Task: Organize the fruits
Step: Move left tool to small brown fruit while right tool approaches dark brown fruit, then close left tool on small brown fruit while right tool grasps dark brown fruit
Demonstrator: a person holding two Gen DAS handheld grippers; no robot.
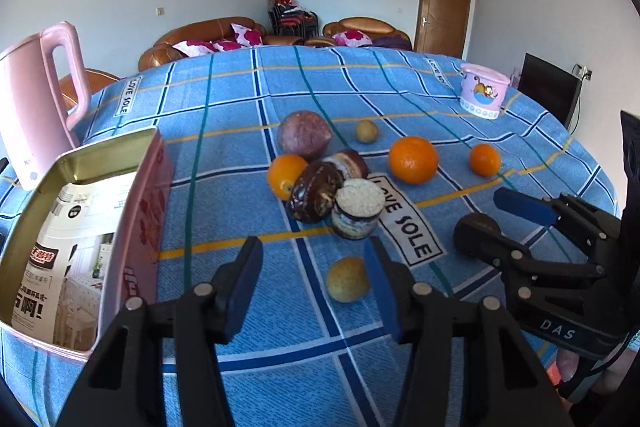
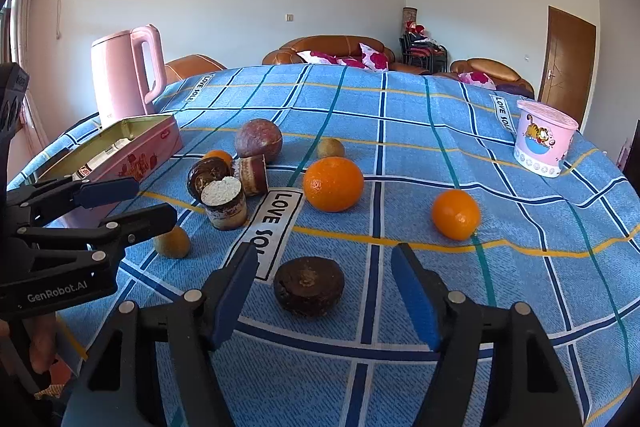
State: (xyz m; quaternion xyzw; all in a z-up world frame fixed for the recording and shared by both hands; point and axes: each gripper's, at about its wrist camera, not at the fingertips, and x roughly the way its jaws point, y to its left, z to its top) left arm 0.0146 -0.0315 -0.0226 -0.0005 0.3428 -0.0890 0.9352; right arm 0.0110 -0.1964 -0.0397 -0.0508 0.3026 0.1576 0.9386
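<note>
Left wrist view: my left tongs (image 1: 316, 283) hang over the blue checked cloth (image 1: 224, 115) with the jaws released, gripping nothing. A small yellowish fruit (image 1: 347, 279) lies on the cloth just ahead of the tips, close to the right-hand finger, and I cannot tell whether that finger touches it. Further ahead of these tongs stands a cluster: a chocolate cake (image 1: 316, 191), a round filled cake (image 1: 357, 209), an orange (image 1: 285, 175) and a large purple fruit (image 1: 305, 135). To the left of the tongs sits an open pink tin (image 1: 150, 211) with printed paper inside. In the right wrist view, my right tongs (image 2: 324, 289) also stand released and wide, with a dark round cake (image 2: 308, 285) lying on the cloth between and just beyond the tips, touched by neither finger. Ahead of them lies a big orange (image 2: 333, 183), ahead to the right a smaller orange (image 2: 455, 214), and well beyond a small green fruit (image 2: 330, 148). A pink kettle (image 2: 122, 75) stands far ahead on the left, a pink tub (image 2: 544, 139) far ahead on the right.
</note>
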